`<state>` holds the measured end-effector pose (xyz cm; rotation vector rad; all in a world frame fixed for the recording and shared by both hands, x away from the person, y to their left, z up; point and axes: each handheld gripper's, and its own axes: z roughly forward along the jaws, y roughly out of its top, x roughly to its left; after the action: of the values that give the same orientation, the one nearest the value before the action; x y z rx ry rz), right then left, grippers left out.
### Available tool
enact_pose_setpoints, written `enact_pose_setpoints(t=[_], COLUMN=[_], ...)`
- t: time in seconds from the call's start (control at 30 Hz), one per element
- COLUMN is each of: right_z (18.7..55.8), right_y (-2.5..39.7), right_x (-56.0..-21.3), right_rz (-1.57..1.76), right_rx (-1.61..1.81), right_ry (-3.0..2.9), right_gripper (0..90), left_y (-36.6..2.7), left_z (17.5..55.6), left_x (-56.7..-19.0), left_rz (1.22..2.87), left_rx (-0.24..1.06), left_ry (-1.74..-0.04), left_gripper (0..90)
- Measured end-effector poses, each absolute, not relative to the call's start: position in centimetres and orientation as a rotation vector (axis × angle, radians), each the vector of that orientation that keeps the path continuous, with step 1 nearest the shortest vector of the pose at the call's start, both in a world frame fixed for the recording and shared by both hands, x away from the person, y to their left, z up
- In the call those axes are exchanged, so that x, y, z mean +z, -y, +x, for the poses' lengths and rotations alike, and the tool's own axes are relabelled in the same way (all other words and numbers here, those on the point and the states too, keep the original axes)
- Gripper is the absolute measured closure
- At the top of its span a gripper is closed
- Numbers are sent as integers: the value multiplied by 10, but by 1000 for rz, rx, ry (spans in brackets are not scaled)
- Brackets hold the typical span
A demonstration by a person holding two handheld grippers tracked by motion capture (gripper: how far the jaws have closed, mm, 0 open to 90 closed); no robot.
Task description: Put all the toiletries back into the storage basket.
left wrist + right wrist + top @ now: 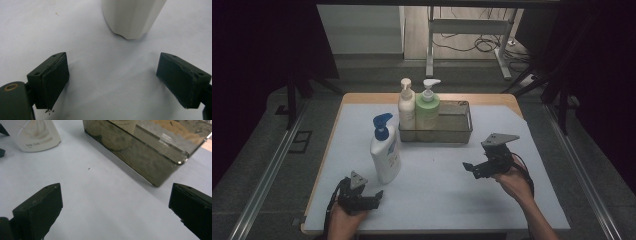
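Three pump bottles counted: two stand in the wire basket (pixel 464 131), one blue-capped bottle (pixel 385 150) stands alone on the desk (pixel 437 185), just ahead of the left hand-held gripper (pixel 373 196). Both jaws spread, empty; right hand-held gripper (pixel 469 167) likewise. Bottle top cut off in left gripper view.

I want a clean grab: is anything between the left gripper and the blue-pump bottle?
Nothing visible. The left gripper is open, and only bare white table cover lies between its fingers and the base of the blue-pump bottle.
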<state>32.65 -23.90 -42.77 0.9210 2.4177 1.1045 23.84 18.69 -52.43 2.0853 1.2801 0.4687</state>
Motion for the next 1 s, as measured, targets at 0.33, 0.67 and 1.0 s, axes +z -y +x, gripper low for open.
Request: enact_pose_setpoints(t=[0.33,0.67,1.0], right_z=[309,300,295], right_y=[259,270,273], right_x=[-440,-468,-496], right_rz=[970,1021,1047], right_rx=[1093,1058,1056], right_ry=[-2403,-2400,-2409], right_gripper=[0,0,0], left_y=[-187,-187,-187], left_z=[238,238,239], left_x=[-524,-524,-524], left_rz=[2085,2085,2088], left_rx=[467,467,467], left_ry=[-1281,-1281,-1281], left_gripper=[107,107,108])
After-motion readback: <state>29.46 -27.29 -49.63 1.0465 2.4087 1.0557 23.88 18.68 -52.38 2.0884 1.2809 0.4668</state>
